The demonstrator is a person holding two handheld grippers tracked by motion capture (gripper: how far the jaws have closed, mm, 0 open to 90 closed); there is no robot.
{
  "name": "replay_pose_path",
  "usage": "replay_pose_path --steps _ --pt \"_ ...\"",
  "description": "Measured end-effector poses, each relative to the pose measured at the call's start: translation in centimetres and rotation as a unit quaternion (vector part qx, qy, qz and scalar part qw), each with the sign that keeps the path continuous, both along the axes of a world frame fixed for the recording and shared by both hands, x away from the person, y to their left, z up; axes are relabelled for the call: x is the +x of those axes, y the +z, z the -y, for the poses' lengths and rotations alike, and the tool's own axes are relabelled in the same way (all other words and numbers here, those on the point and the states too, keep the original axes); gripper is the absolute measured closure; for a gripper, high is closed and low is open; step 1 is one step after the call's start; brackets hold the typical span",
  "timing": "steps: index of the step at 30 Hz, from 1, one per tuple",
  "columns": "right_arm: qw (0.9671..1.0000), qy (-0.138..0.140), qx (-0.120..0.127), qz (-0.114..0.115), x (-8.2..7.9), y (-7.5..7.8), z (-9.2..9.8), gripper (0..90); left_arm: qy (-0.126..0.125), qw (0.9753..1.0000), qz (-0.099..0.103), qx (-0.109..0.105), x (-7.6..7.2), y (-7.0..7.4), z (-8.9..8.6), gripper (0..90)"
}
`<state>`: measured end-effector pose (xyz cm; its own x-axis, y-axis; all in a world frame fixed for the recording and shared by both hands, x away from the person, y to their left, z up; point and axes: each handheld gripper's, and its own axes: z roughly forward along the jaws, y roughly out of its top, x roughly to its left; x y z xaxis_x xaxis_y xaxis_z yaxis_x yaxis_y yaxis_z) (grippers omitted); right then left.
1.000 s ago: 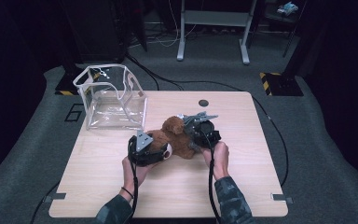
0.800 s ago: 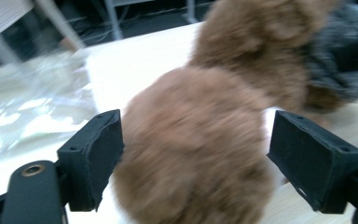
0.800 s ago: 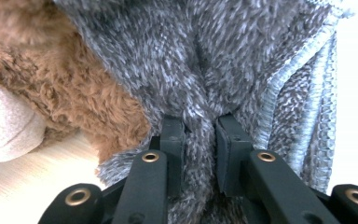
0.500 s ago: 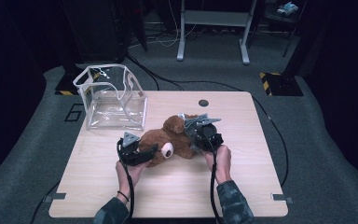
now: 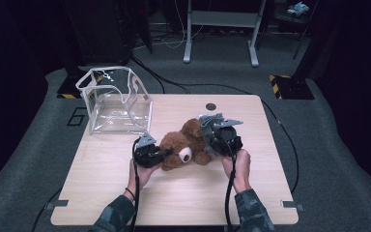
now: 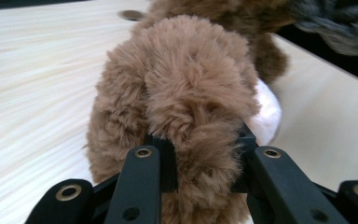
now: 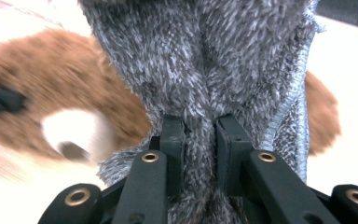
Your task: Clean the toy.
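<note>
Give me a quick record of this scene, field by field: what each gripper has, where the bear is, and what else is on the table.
left gripper: shut on bear's brown fur
right gripper: shut on grey cloth
bear: lying mid-table between the grippers, white muzzle toward the person
clear bag: open, at the table's far left corner, apart from the bear
table: light wood, dark round spot near the far edge

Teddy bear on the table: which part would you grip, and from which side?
Grip a soft limb or ear from the bear's left end, low along the table. The plush bunches between jaws there, as the left gripper shows. The right gripper already pinches the grey fabric at the other end.
</note>
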<state>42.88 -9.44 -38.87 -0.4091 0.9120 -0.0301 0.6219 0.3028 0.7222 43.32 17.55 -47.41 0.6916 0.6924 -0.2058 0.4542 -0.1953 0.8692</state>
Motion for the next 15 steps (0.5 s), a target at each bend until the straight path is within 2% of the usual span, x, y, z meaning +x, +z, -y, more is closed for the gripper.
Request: replay_pose_path --steps 2,3,7,9,10,13,15 --pt "0.9999 0.009 -0.003 0.005 0.0 0.4 -0.8 75.5 -0.012 0.9999 0.002 0.004 0.3 0.0 0.5 71.8" --pt "0.9999 0.012 -0.003 0.005 0.1 0.3 -1.2 75.5 -0.009 0.9999 0.001 0.01 0.4 0.1 0.7 71.3" --pt "0.9995 0.012 -0.014 -0.026 1.8 -1.8 -2.5 75.5 -0.009 0.9998 0.003 0.019 0.4 0.2 0.9 68.8" --pt "0.9987 0.012 -0.03 -0.041 2.7 -3.6 -2.9 75.6 -0.009 0.9996 0.005 0.025 0.5 0.2 0.7 68.3" --pt "0.9984 0.009 -0.03 -0.047 3.0 -4.3 -3.0 75.7 -0.01 0.9997 0.004 0.024 0.5 0.2 0.7 68.2" --pt "0.9983 0.006 -0.017 -0.055 3.1 -5.2 -2.6 75.8 -0.008 0.9994 0.01 0.031 0.4 0.3 0.8 65.9" --pt "0.9982 0.008 -0.022 -0.056 2.9 -5.0 -2.6 75.8 0.002 0.9994 0.012 0.033 0.2 0.4 0.8 57.6"
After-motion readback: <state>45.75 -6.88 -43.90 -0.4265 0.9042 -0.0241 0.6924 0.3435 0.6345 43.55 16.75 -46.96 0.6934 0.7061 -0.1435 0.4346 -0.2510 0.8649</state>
